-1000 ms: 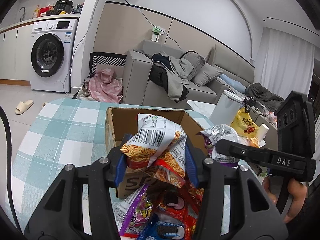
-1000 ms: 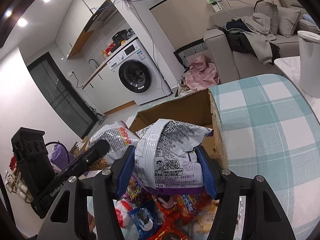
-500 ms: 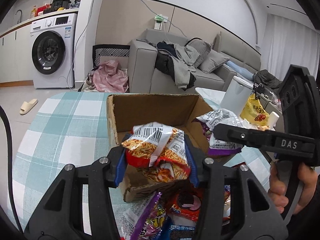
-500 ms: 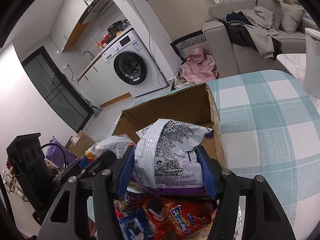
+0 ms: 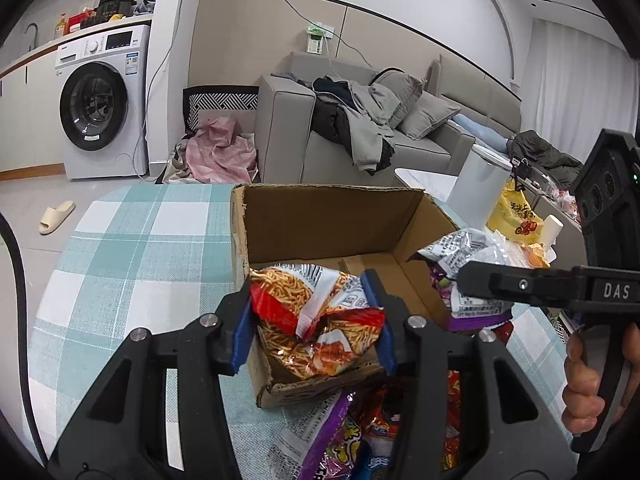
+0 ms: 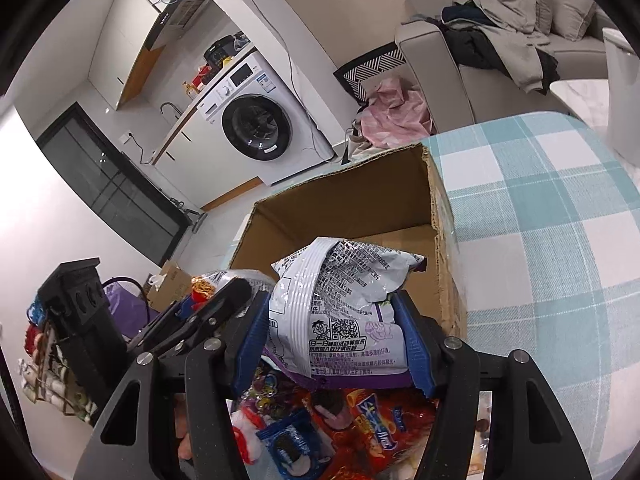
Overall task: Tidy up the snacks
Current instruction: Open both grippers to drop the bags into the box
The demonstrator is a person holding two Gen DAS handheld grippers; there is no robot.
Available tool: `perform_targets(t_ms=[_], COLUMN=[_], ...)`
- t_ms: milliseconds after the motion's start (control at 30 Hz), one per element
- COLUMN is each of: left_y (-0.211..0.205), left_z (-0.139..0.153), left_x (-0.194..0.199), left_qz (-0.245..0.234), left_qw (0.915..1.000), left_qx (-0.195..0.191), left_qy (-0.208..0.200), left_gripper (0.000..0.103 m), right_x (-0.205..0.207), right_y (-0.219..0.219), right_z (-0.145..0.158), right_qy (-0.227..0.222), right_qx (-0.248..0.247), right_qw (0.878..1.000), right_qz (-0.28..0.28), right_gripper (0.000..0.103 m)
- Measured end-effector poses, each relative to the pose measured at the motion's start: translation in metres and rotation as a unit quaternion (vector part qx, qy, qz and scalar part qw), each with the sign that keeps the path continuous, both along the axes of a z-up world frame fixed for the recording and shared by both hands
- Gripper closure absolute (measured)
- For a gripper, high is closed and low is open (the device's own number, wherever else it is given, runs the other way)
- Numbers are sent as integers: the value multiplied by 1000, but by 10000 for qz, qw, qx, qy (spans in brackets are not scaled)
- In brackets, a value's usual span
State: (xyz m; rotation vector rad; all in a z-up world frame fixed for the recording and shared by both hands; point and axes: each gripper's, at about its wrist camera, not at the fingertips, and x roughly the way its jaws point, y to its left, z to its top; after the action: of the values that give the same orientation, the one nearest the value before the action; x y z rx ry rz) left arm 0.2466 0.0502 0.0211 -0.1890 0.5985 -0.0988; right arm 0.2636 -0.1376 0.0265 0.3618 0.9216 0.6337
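Both packets are mid-delivery to the cardboard box. The left gripper has its fingers closed on a crinkled red-and-orange noodle-snack bag, held over the box's near edge. The right gripper pinches a puffy silver-and-purple packet at the box's near rim. Next, I judge, each must travel further in and loosen — the foil is slick and springy. More glossy wrappers lie heaped on the checked surface below.
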Motion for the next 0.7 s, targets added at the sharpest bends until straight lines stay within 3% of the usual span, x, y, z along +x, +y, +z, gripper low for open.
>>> perform_targets(t_ms=[233, 333, 400, 467, 600, 633, 700], left_y=[-4, -9, -13, -17, -26, -28, -31], left_z=[4, 7, 11, 16, 27, 30, 33], left_x=[-5, -10, -17, -24, -43, -48, -59], left_qz=[-120, -168, -247, -263, -280, -295, -263], left_qw=[9999, 9997, 9995, 9994, 9990, 9989, 9986], left_qx=[-38, 104, 154, 200, 334, 369, 451], left_qy=[102, 123, 98, 72, -42, -56, -120], left_gripper=[56, 52, 44, 21, 9, 0, 1], right_x=[0, -5, -10, -19, -34, -38, -46], right_y=[2, 5, 6, 5, -1, -5, -11], right_z=[0, 5, 10, 16, 26, 27, 30], right_qy=[-137, -383, -596, -803, -1037, -1083, -1115], right_qx=[-43, -169, -198, -260, -431, -459, -486], right_qw=[9999, 9991, 9980, 9964, 9937, 9930, 9926], right_qz=[-73, -52, 22, 34, -26, -50, -35], right_gripper=[39, 31, 22, 18, 1, 1, 0])
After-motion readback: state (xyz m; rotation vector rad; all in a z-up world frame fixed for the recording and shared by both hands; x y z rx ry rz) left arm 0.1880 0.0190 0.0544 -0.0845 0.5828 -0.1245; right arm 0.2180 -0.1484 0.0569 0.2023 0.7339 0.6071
